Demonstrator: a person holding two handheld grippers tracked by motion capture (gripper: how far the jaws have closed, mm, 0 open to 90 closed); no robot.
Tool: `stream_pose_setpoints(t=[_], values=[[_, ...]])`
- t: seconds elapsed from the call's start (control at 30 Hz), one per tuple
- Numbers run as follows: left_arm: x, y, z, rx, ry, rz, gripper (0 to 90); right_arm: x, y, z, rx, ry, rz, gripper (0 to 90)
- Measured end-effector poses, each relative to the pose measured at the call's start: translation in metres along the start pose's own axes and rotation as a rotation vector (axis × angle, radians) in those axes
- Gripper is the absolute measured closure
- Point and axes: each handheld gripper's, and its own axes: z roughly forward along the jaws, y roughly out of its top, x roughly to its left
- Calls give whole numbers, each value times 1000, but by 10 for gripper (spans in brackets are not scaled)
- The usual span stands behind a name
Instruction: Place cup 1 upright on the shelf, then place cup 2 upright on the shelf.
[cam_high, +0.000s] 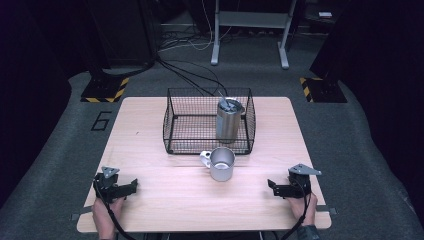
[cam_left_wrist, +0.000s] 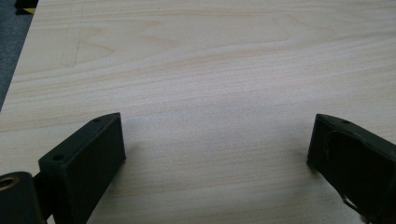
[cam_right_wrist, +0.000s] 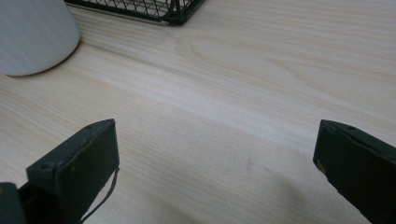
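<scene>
A black wire basket (cam_high: 209, 122) stands at the back middle of the wooden table (cam_high: 150, 200). Inside it, at the right, a steel tumbler (cam_high: 229, 121) stands upright. Just in front of the basket sits a metal mug (cam_high: 221, 163), its handle turned to the left. The mug's wall (cam_right_wrist: 32, 35) and the basket's corner (cam_right_wrist: 159, 9) fill the top left of the right gripper view. My left gripper (cam_high: 133, 185) rests near the front left, open with bare wood between its jaws. Near the front right my right gripper (cam_high: 271, 186) is open too, nothing in it.
Beyond the table lie grey floor, loose cables (cam_high: 190, 75), a white frame's legs (cam_high: 250, 30) and two black-and-yellow floor markers (cam_high: 106, 90). A painted 6 (cam_high: 101, 120) marks the floor at the left. Bare wood spans the table's front between the grippers.
</scene>
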Motion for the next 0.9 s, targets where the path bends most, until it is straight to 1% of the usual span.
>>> stream_pose_setpoints(t=[0.07, 0.17, 0.23, 0.33, 0.4, 0.43, 0.53, 0.6, 0.8, 0.87, 0.9], values=[[0, 0, 0, 0, 0, 0, 36, 0, -2, 1, -2, 2, 3, 0], [0, 0, 0, 0, 0, 0, 36, -1, -6, 2, 12, -1, 0, 0], [0, 0, 0, 0, 0, 0, 36, -1, -6, 1, -1, -16, -9, 0], [0, 0, 0, 0, 0, 0, 36, -2, -7, 0, 20, -12, -4, 0], [0, 0, 0, -4, 0, 3, 36, -3, -7, 1, 17, -9, -9, 0], [0, 0, 0, -3, 0, 4, 36, -3, -7, 1, 32, -11, -9, 0], [1, 1, 1, -5, -1, 5, 35, -1, -6, 2, 45, -13, -17, 0], [1, 1, 1, -5, 0, 5, 35, 0, -6, 4, 58, -16, -33, 0], [-1, 1, 1, -3, 8, -5, 36, 3, -5, 7, 97, -17, -53, 0], [-2, 1, 0, 5, 8, -8, 36, 4, -5, 9, 111, -26, -72, 0], [-2, 2, 0, 10, 5, -1, 37, 6, -4, 10, 126, -31, -85, 0]])
